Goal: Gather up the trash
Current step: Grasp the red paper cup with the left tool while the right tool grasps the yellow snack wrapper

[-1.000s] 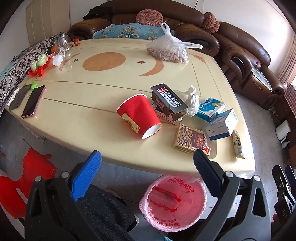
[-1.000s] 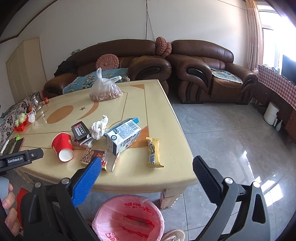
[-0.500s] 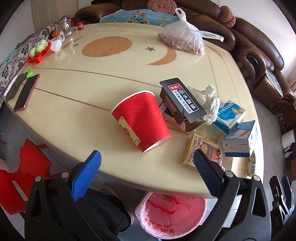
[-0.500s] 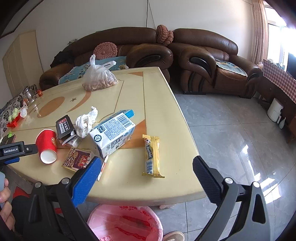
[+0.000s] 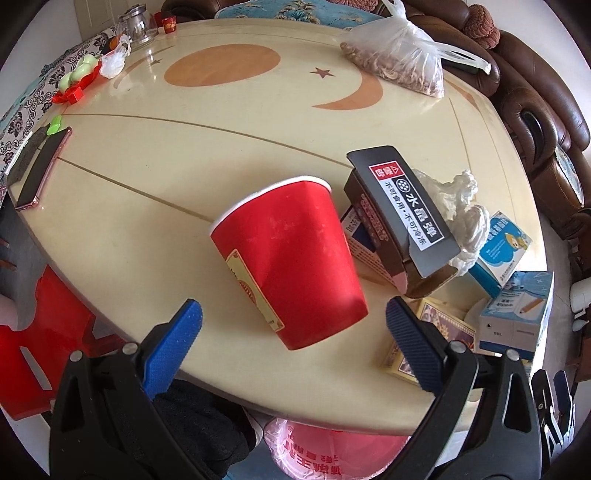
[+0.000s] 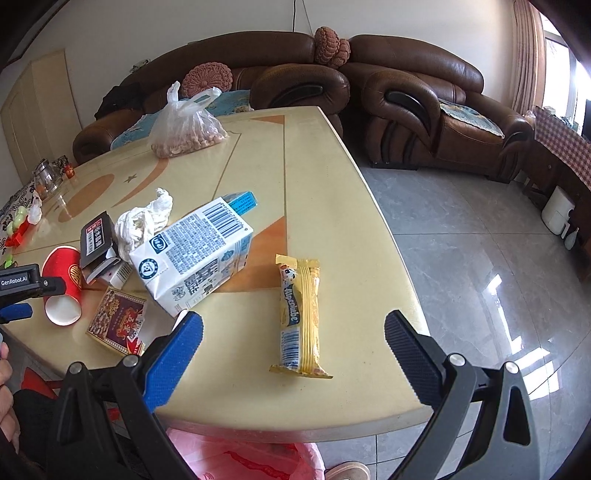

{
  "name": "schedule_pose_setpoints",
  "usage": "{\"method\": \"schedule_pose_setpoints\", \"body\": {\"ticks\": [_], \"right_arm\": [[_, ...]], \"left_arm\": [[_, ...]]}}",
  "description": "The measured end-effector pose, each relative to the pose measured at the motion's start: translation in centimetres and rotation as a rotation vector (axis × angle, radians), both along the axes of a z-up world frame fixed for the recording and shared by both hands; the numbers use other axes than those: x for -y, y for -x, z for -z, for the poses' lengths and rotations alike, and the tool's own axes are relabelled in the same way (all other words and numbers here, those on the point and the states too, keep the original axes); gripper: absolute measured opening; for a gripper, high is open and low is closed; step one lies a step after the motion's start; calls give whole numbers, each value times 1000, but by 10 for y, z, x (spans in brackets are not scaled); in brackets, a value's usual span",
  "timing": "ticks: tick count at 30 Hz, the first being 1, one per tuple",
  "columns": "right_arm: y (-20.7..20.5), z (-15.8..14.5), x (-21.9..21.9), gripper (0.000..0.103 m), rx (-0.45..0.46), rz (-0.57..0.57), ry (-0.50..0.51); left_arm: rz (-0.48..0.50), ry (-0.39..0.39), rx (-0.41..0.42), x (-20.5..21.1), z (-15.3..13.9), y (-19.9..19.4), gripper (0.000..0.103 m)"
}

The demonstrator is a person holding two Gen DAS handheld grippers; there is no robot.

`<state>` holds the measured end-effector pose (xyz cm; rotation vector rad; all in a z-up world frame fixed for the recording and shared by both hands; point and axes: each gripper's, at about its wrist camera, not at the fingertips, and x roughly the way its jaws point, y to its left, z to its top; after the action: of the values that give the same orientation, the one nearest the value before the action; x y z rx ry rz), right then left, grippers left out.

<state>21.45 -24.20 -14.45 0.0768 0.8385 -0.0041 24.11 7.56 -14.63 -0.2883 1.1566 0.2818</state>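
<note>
A red paper cup (image 5: 291,258) lies on its side on the cream table (image 5: 184,155), mouth toward me. My left gripper (image 5: 293,325) is open, its fingers straddling the cup's mouth end. The cup also shows in the right wrist view (image 6: 64,291). A yellow snack wrapper (image 6: 299,314) lies near the table's front edge, just ahead of my open right gripper (image 6: 293,332). A white and blue milk carton (image 6: 195,254), a black box (image 5: 402,218), crumpled tissue (image 5: 461,206) and a flat patterned box (image 6: 118,321) lie between. A pink-lined bin (image 5: 332,454) stands below the table edge.
A bag of nuts (image 5: 399,62) sits at the far side. A phone (image 5: 40,166), fruit tray (image 5: 77,77) and glass jar (image 5: 138,26) are at the left. Small blue boxes (image 5: 517,310) lie right. A red stool (image 5: 40,339) and brown sofas (image 6: 424,103) surround the table.
Both grippers moved forward over the table. The left closed in on the red cup, the right on the yellow wrapper. Both stayed open.
</note>
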Motion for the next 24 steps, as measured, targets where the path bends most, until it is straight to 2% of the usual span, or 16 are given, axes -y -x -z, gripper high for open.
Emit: {"method": "schedule_pose_setpoints", "body": {"ticks": [7, 12, 14, 20, 24], "right_arm": [[-17, 19, 5, 95, -15, -5, -2], [-25, 31, 7, 82, -42, -11, 0], [-27, 37, 7, 73, -54, -15, -8], [-28, 39, 1, 70, -34, -24, 53], [-26, 41, 1, 64, -14, -32, 56]], "left_arm": [[-35, 26, -24, -9, 12, -15, 97], [-57, 46, -53, -14, 23, -23, 97], [-65, 52, -64, -16, 27, -26, 97], [-77, 44, -78, -18, 35, -34, 97], [-68, 23, -84, -18, 37, -41, 97]]}}
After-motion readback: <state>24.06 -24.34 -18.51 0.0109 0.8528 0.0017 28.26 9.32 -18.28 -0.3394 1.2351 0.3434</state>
